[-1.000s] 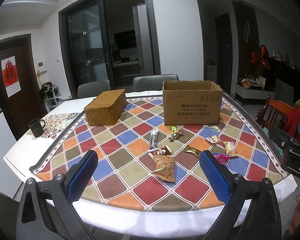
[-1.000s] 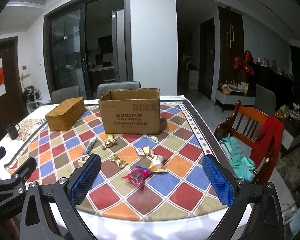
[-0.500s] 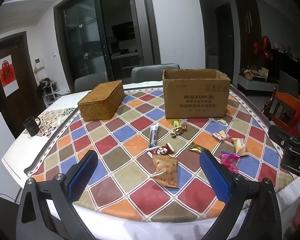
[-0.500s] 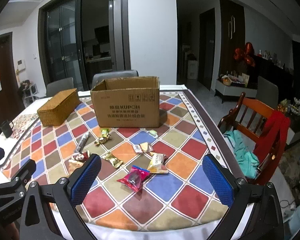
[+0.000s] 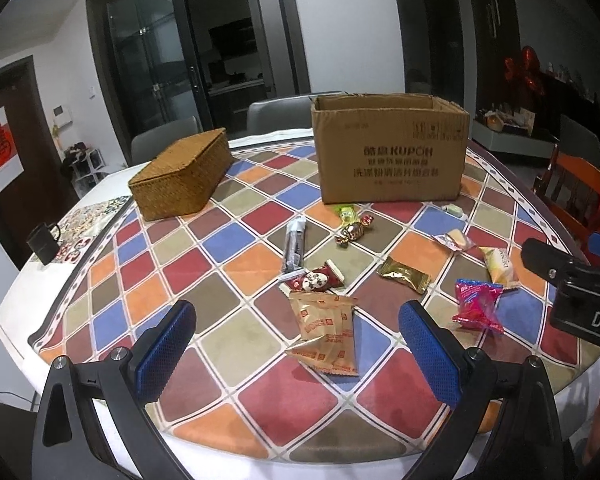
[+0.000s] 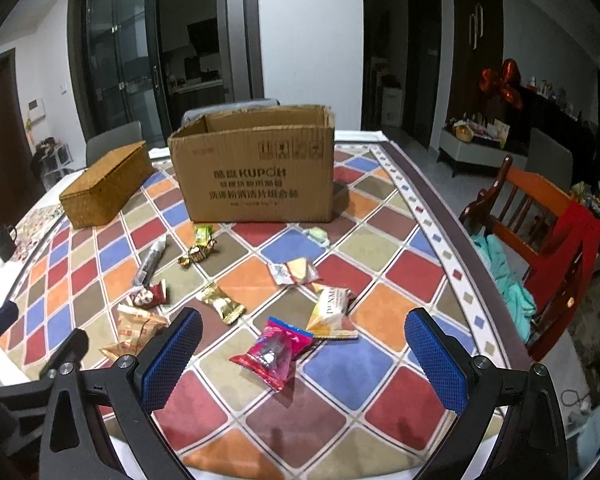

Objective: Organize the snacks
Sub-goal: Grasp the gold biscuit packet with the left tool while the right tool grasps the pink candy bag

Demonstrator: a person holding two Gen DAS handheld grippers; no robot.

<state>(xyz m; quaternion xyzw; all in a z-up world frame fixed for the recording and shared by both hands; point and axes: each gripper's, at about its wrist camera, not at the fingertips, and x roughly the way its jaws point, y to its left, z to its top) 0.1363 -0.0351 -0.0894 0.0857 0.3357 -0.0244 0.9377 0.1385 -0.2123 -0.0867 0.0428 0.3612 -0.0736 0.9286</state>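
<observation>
- Currently the left tool (image 5: 296,334) hangs over the near edge of the bench (image 5: 260,392), its blue pads spread wide with nothing between them.
- Ahead of it, within the gap as seen, lies a tan packet (image 5: 329,331) flat on the checked cloth.
- Just beyond the tan packet sits a red-and-white sweet (image 5: 315,280), and past that a dark stick pack (image 5: 295,244) pointing away from the camera.
- Likewise the right tool (image 6: 304,354) is wide apart and empty, held above the bench's near edge.
- A pink packet (image 6: 274,351) lies just ahead of it, between the pads in view; a cream wedge pack (image 6: 331,312) touches or nearly touches its far corner.
- A gold sweet (image 6: 222,303) rests left of the pink packet, apart from it.
- Farther back lie a clear-wrapped biscuit (image 6: 294,272), a gold-foil candy (image 6: 198,255), a green sweet (image 6: 202,234) and a pale sweet (image 6: 318,235).
- An open carton (image 6: 256,168) stands upright behind the snacks; the green sweet lies just before its front wall.
- A closed wicker box (image 6: 106,188) sits left of the carton, apart from it.
- A dark mug (image 5: 42,238) stands at the bench's left edge.
- A wooden chair (image 6: 540,216) with red cloth stands to the right.
</observation>
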